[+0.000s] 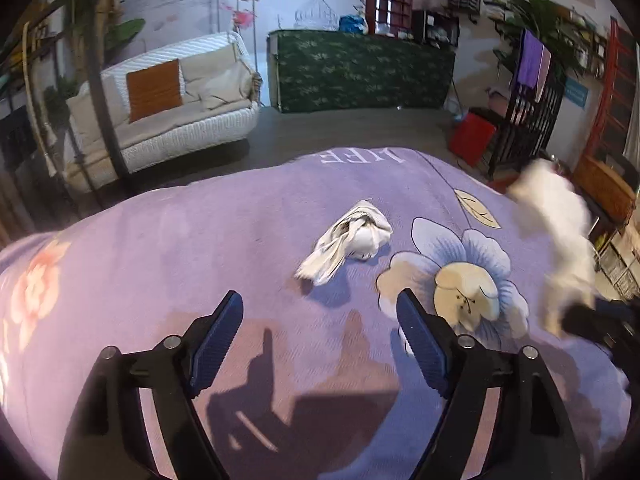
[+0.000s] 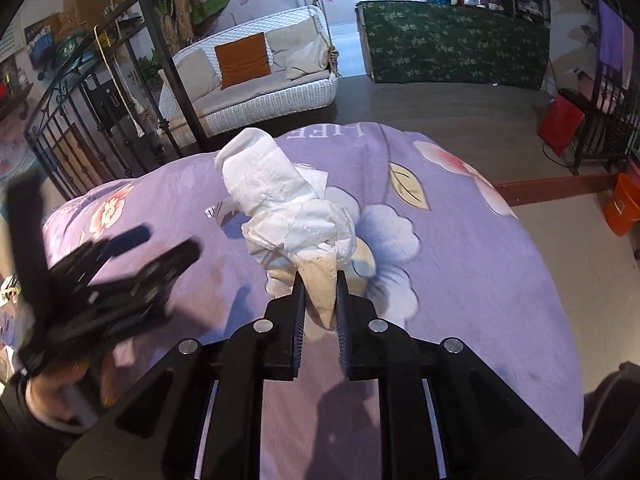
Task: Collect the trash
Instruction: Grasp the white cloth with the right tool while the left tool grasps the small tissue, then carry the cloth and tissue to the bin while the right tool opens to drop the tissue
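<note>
A crumpled white tissue lies on the purple flowered cloth ahead of my left gripper, which is open and empty a little short of it. My right gripper is shut on a second crumpled white tissue and holds it up above the cloth. That held tissue shows blurred at the right of the left wrist view. The left gripper appears blurred at the left of the right wrist view.
The cloth-covered table ends at a dark floor. Beyond stand a white wicker swing sofa, a green patterned counter, a red box and a black rack. An orange bin sits at the right.
</note>
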The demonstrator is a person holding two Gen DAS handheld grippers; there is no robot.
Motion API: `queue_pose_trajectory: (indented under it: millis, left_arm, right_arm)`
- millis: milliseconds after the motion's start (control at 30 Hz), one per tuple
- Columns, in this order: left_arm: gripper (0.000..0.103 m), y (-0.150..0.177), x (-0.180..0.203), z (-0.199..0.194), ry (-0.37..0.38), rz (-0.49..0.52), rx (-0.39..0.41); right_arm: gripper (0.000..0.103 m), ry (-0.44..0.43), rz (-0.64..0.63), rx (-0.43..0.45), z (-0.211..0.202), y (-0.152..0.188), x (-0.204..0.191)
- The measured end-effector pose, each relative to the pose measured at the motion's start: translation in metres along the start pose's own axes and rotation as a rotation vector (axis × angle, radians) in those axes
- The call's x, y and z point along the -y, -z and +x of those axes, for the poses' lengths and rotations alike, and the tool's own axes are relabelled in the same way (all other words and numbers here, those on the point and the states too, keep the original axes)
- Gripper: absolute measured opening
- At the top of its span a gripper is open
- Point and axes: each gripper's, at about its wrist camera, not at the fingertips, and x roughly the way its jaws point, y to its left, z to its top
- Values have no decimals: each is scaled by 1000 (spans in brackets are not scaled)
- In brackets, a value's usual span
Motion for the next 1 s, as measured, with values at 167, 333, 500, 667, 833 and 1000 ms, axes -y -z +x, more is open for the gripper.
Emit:
queue_pose_trajectory:
  millis: [167, 333, 500, 667, 833, 1000]
  left_arm:
    - [69, -11, 7, 38, -36, 34, -56]
    - [23, -9, 19, 40, -69, 76, -63]
    - [3, -4, 14, 22, -31, 1, -60]
    - [3, 7, 21, -13, -1, -16, -12]
    - [3, 18, 30, -51, 42, -35, 31]
    - [3, 31, 46, -90, 79, -18, 82]
  right_arm:
    - [15, 13, 24, -2, -20, 18, 13]
    - [15, 27, 41, -6, -29, 34, 20]
    - [15, 14, 82, 3, -37, 46, 28]
    - [15, 5, 115, 15, -45, 53, 37]
    - [15, 3, 145, 25, -56, 61, 46]
    - [15, 22, 151, 49, -74, 75, 50]
